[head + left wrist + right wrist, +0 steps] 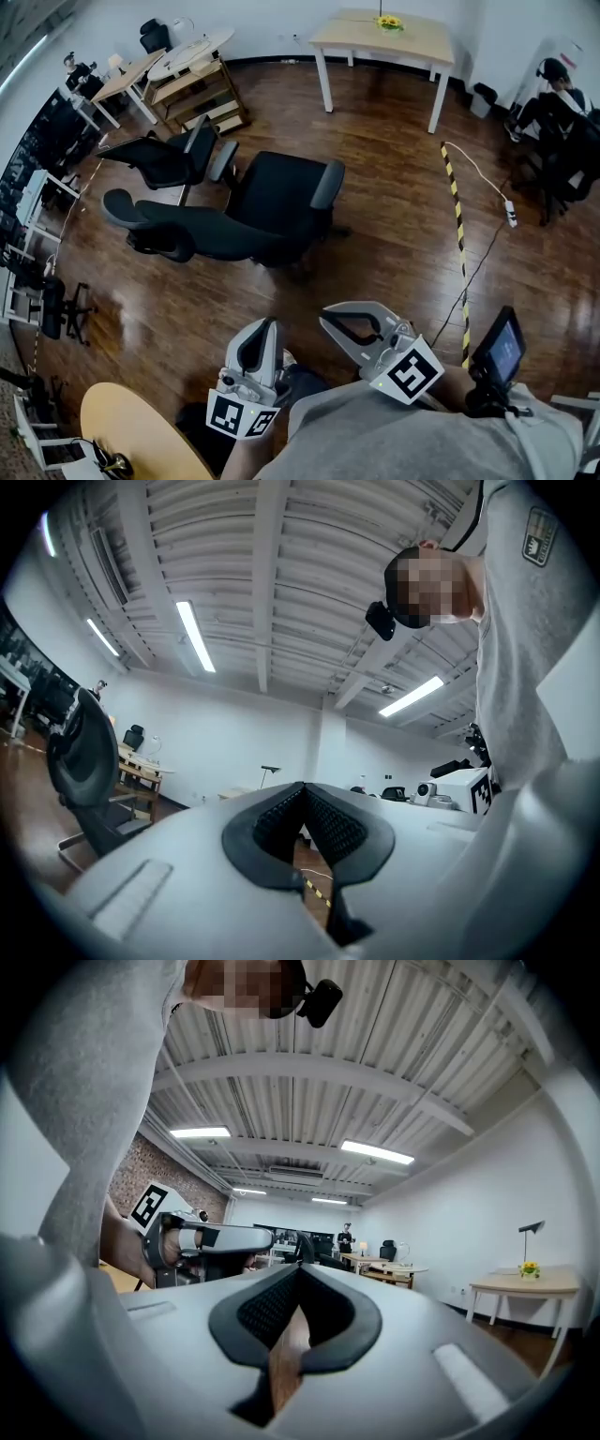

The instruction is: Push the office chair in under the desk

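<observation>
Left gripper and right gripper sit tight against the person's chest, pointing out over the floor; both sets of jaws are pressed together with nothing between them, clear in both gripper views; probably closed because a push wants a blunt tip, not a grasp. Office chair, black, stands ahead on the dark wood floor, untouched, backrest toward the person; a second chair is just beside it on the left. Desk, light wood, is well apart beyond it near the far wall; likely the target, not certain. Striped floor strip runs on the right; casters should avoid it. Push not yet begun.
</observation>
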Available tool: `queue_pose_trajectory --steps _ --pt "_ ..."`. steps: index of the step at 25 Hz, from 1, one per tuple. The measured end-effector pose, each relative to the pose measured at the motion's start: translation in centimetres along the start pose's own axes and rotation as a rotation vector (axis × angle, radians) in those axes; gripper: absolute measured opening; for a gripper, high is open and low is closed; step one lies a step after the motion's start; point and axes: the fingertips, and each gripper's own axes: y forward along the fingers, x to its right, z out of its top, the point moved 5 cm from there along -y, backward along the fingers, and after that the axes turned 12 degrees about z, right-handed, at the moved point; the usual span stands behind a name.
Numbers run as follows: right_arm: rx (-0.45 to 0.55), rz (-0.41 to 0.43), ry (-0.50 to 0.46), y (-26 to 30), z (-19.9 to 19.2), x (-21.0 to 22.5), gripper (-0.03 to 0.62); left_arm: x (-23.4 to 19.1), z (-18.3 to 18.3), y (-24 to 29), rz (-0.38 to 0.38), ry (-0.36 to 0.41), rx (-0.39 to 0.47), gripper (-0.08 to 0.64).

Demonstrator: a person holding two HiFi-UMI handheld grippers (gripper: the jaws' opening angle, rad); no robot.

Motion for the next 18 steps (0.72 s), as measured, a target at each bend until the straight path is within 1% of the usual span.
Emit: queue_pose_trajectory --steps 3,8,11,14,16,18 --pt "-0.044 -0.01 -0.022 3.2 -0.8 0.0 0.005 -3.6 0.2 0.0 -0.016 -0.012 0.005 0.0" --pt "-0.082 -0.077 -0.046 11.0 -1.2 0.9 0.005 -12.0 1.9 0.9 -0.076 -0.027 0.002 0.0" --pt "-0.066 -0.132 -0.032 15.9 -0.8 1.1 0.005 -17.0 3.6 1.1 -0.115 -0.03 -0.009 0.0" --pt "-0.062 -0.185 -0.025 19.9 -1.1 1.0 0.005 -21.5 4.3 0.8 -0.145 -0.03 -0.028 0.0" --pt "-0.064 -0.213 -0.023 21.8 -1.4 1.0 0.005 -24.0 4.4 0.6 -0.153 -0.033 -0.034 0.0" --pt "-0.093 -0.222 -0.032 23.2 -1.8 1.1 0.005 -26.0 4.6 0.8 -0.15 -0.046 -0.033 0.0"
